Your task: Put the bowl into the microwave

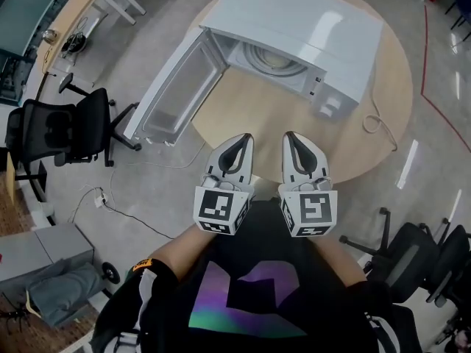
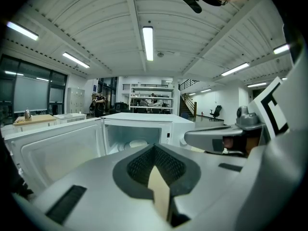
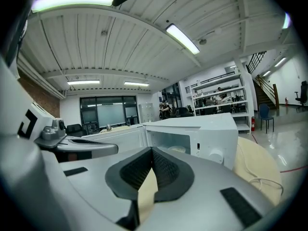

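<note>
Grey office floor surrounds a round wooden table point(image 1: 265, 116) in the head view, with a black chair point(image 1: 66, 127) off to the left. On the table's far part stands the white microwave point(image 1: 309, 28), its door point(image 1: 173, 90) swung wide to the left so the cavity faces us. Inside we see a pale round shape that we take for the bowl point(image 1: 274, 61), though it might be the turntable; no other bowl shows on the table. We hold the left gripper point(image 1: 243, 140) and right gripper point(image 1: 291, 136) side by side at the near edge, close to the body and well apart from the microwave. Each tapers to a point, fingers together on nothing, which reads as hands parked out of the way. From the left gripper view, the left gripper point(image 2: 154, 149) has its dark pads meeting at the tips, and the bowl point(image 2: 137, 143) sits low in the open cavity beyond. From the right gripper view, the right gripper point(image 3: 151, 151) is likewise pinched closed and empty, the bowl point(image 3: 175, 149) visible inside. We judge the placing done and the door not yet closed.
</note>
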`<state>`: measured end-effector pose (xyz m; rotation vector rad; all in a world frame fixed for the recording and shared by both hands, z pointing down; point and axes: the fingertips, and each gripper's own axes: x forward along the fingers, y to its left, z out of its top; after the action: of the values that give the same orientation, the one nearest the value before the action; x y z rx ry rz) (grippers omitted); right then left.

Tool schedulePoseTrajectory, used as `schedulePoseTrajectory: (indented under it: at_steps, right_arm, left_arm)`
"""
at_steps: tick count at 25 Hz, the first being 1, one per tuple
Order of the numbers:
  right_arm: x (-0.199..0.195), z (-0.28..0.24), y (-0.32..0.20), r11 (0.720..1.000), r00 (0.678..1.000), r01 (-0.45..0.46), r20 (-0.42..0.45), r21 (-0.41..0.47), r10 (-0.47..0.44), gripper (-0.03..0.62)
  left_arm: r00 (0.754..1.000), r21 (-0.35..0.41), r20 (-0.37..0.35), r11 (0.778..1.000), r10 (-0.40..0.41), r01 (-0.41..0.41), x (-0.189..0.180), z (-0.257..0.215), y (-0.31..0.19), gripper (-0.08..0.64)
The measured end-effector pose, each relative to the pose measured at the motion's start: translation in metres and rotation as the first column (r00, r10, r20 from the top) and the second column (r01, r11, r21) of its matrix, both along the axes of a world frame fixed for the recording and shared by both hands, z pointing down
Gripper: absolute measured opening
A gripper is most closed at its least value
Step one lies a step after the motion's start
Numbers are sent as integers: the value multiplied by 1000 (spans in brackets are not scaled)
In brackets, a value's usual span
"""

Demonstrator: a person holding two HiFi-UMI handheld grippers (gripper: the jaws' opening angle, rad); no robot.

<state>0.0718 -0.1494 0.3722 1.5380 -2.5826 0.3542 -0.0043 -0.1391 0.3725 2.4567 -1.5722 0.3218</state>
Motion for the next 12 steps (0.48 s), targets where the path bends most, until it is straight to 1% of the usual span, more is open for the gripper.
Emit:
schedulePoseTrajectory:
  at_steps: [6, 10, 12]
  right_arm:
    - [-15, -13, 19, 999, 998, -46, -30, 10, 47, 18]
    - [-33, -14, 37, 998, 997, -62, -51, 0, 62, 18]
    - [-42, -17, 44, 998, 995, -68, -67, 2, 68, 18]
  left_arm:
    - [999, 42, -10, 999, 34, -34, -20, -16, 17, 46]
    - [999, 17, -21, 999, 39, -39, -42, -13, 30, 46]
    - [999, 20, -33, 999, 41, -41, -53, -16, 38, 46]
